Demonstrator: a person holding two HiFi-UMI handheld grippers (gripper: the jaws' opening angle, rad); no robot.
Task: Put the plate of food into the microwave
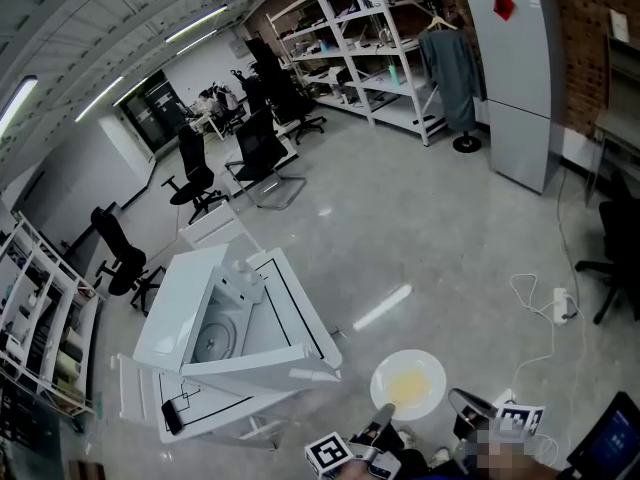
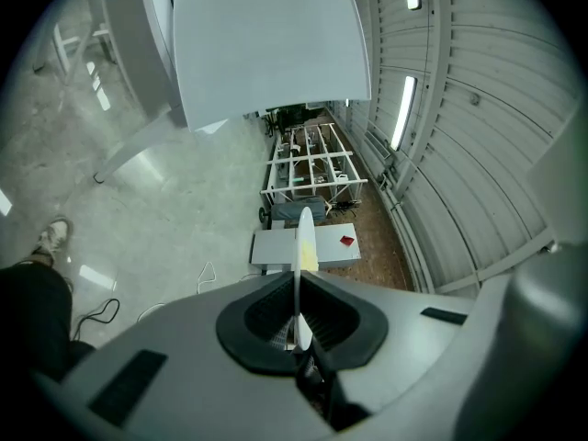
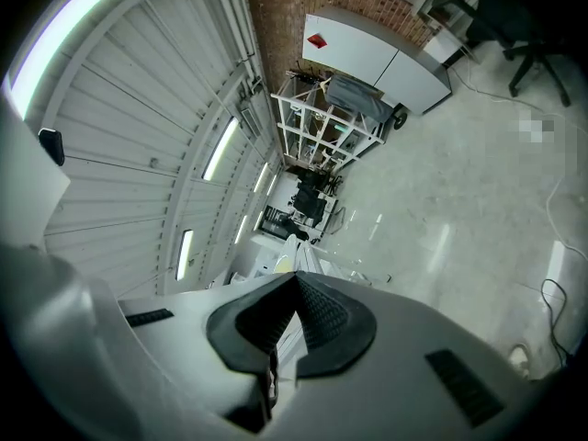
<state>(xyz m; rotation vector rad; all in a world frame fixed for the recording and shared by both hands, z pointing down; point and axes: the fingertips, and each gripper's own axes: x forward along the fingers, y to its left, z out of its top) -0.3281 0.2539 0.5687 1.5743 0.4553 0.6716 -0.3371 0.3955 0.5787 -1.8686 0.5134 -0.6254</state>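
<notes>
**At the Microwave Front: Plate Held in Left Tongs**

Below centre in the head view, we find the plate (image 1: 408, 384), a white round dish with a pale yellow portion of food at its middle. It is carried above the grey floor (image 1: 430, 228), just to the right of the microwave (image 1: 235, 318) and apart from it.

1. Left tongs (image 1: 383, 413): clenched on the near rim of the plate. In the left gripper view we see the plate (image 2: 305, 237) edge-on, a thin white blade with a yellow patch. It runs straight out between the dark pads of the left tongs (image 2: 297, 283).

2. Right tongs (image 1: 458, 398): held low at the right of the plate, apart from it. In the right gripper view the pads of the right tongs (image 3: 296, 276) meet at their tips, and we see nothing between them.

3. Microwave: white, with its door (image 1: 215, 398) swung open toward us. We can see the round turntable (image 1: 212, 343) inside the cavity.

4. Surroundings: a tall grey refrigerator (image 1: 520, 78) stands against the brick wall at upper right, with white shelving (image 1: 370, 38) to its left.
</notes>
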